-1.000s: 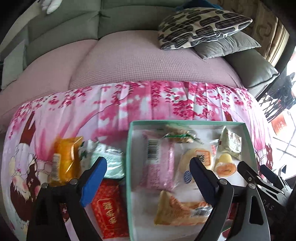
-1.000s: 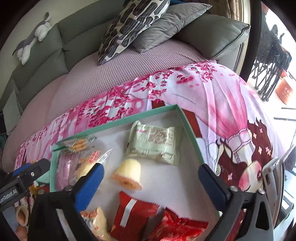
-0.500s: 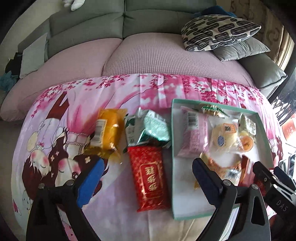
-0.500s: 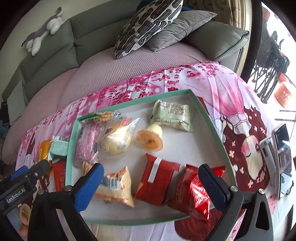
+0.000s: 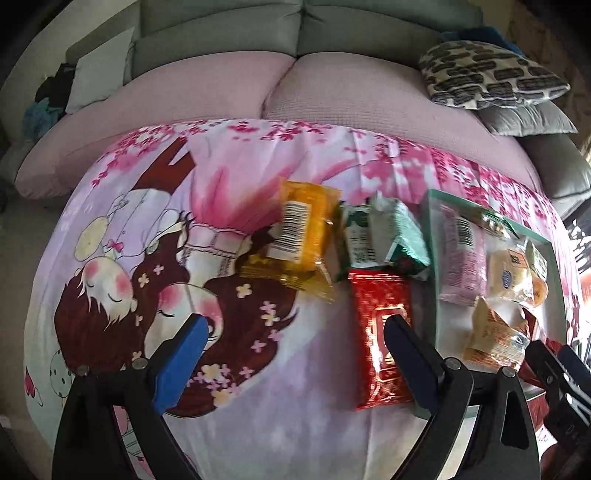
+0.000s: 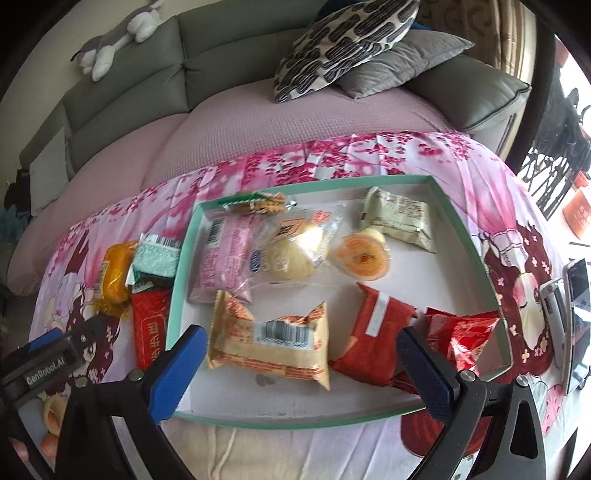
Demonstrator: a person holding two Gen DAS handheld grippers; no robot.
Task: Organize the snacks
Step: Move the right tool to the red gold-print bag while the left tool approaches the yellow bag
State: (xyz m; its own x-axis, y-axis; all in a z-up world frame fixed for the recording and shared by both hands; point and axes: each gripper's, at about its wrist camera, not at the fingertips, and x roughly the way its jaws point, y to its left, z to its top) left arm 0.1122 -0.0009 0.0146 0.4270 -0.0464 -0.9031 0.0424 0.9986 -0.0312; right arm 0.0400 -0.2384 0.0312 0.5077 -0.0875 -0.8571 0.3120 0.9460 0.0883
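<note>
A teal-rimmed white tray (image 6: 458,221) lies on a pink printed cloth and holds several snacks: a pink packet (image 6: 225,254), a round bun (image 6: 291,254), an orange jelly cup (image 6: 364,256), a pale green packet (image 6: 400,218), a beige-orange packet (image 6: 271,341) and two red packets (image 6: 369,339). Left of the tray lie an orange packet (image 5: 299,236), a green packet (image 5: 384,236) and a red packet (image 5: 382,332). My left gripper (image 5: 291,358) is open and empty above the cloth, its right finger over the red packet. My right gripper (image 6: 299,369) is open and empty over the tray's near edge.
A grey sofa with a pink cover (image 5: 332,88) runs behind the cloth, with patterned and grey cushions (image 6: 343,40) and a plush toy (image 6: 118,33). A phone on a stand (image 6: 576,317) sits at the right. The tray also shows in the left wrist view (image 5: 436,295).
My left gripper has moved left, from over the tray to the loose packets beside it. My right gripper has pulled back, so the whole tray shows. Both stay open.
</note>
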